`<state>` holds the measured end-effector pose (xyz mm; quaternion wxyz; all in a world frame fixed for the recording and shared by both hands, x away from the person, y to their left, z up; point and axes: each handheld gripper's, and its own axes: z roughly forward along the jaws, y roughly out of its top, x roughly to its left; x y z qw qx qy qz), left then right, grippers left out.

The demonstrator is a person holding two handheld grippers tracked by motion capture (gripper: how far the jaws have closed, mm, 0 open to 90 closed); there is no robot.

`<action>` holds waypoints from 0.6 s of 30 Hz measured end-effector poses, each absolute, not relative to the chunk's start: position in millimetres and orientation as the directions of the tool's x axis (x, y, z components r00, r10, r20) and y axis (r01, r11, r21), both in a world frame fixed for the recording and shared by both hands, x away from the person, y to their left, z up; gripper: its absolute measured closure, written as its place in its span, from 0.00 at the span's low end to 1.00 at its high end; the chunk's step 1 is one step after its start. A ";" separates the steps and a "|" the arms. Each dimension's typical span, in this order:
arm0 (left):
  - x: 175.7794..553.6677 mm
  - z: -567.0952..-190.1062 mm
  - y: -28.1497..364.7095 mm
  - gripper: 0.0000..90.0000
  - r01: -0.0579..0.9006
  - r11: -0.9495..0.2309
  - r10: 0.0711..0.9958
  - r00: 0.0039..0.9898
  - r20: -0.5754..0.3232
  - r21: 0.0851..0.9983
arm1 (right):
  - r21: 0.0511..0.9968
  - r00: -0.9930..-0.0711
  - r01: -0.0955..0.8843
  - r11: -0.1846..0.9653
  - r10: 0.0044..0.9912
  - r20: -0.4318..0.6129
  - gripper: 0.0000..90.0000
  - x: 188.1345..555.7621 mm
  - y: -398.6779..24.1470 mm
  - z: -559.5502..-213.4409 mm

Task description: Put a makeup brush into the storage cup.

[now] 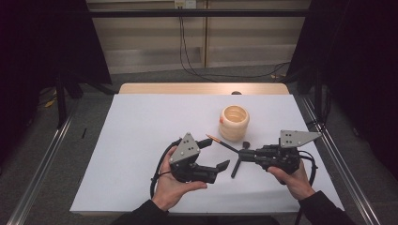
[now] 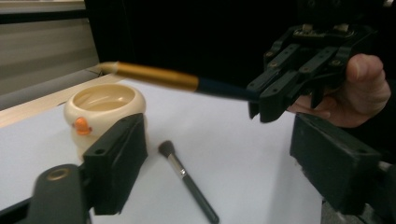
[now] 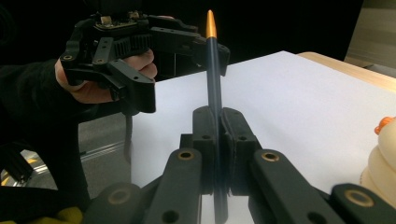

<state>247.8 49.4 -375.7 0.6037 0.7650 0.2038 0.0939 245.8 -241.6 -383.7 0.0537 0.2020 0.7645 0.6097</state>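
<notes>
My right gripper [image 1: 242,152] [image 3: 217,126] is shut on a slim pencil-like stick [image 1: 220,142] [image 2: 187,82] [image 3: 213,84] with a dark blue shaft and a gold end. The stick is held off the table, its gold end pointing toward my left gripper [image 1: 217,153] [image 3: 182,70]. That gripper's jaws stand wide open with nothing between them, and the stick's tip is close by its far jaw. A makeup brush [image 2: 187,179] [image 1: 236,166] lies flat on the white table below the right gripper [image 2: 266,100]. Behind it stands a cream duck-shaped cup [image 1: 234,122] [image 2: 103,105] [image 3: 380,158].
The white table top [image 1: 141,131] has a wooden strip [image 1: 202,88] along its far edge. Metal rails [image 1: 42,159] run on the floor at both sides. Dark curtains hang left and right, and cables trail on the floor behind.
</notes>
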 end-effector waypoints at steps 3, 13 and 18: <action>252.2 -373.6 51.8 0.32 0.218 -0.157 0.433 0.892 -0.131 0.963 | 0.954 -0.910 0.242 0.175 0.382 0.161 0.95 245.3 -242.4 -383.8; 259.2 -371.2 47.5 0.51 0.253 -0.110 0.419 0.889 -0.186 0.961 | 0.951 -0.909 0.246 0.186 0.384 0.160 0.95 246.1 -241.0 -386.5; 262.1 -369.9 52.8 0.60 0.278 -0.082 0.417 0.882 -0.220 0.957 | 0.948 -0.908 0.251 0.196 0.386 0.161 0.95 246.0 -240.3 -388.1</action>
